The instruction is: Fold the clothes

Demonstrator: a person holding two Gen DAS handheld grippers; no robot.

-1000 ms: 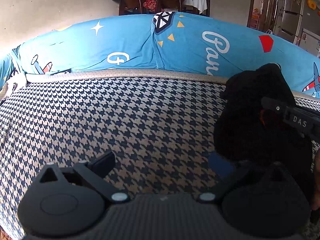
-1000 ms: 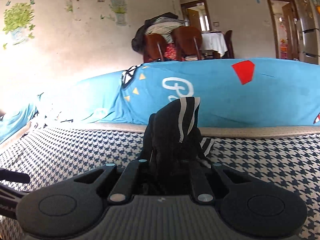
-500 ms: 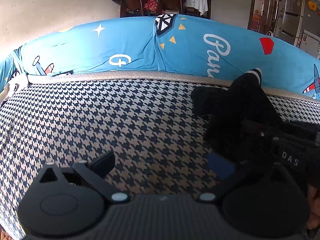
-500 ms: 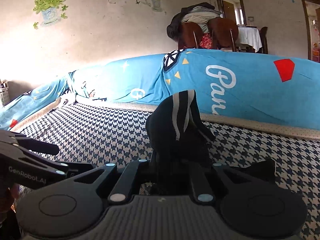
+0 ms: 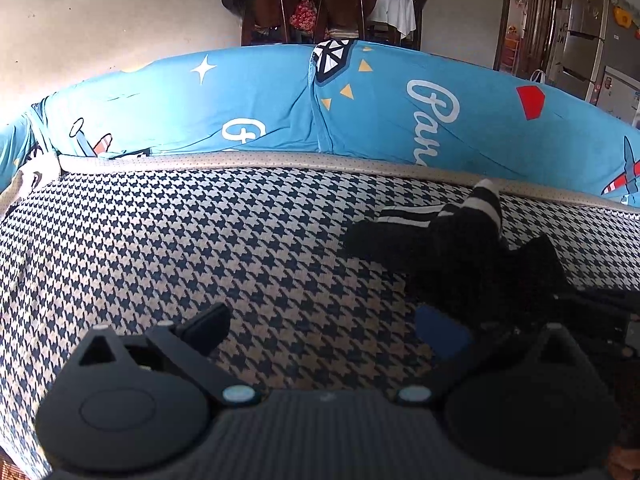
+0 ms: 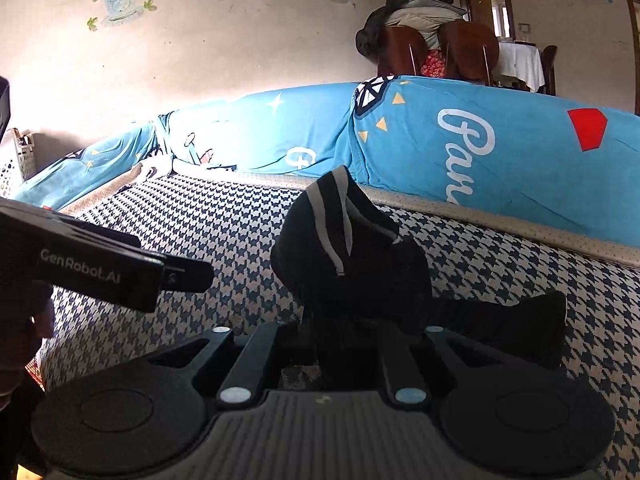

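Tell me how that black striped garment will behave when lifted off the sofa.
Likely floppy: the black garment bunches and droops from the right gripper, a loose end trailing on the sofa seat. Probably light, since a narrow pinch holds it.

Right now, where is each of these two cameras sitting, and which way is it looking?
Left wrist view: sits on the left tongs, looking forward and down over the houndstooth cushion toward the blue sofa cover; its own open fingers show, empty.
Right wrist view: sits on the right tongs, shut on the black striped garment; the left tongs show at its left edge.
Shared: both see the garment, cushion, blue cover and wooden chairs.
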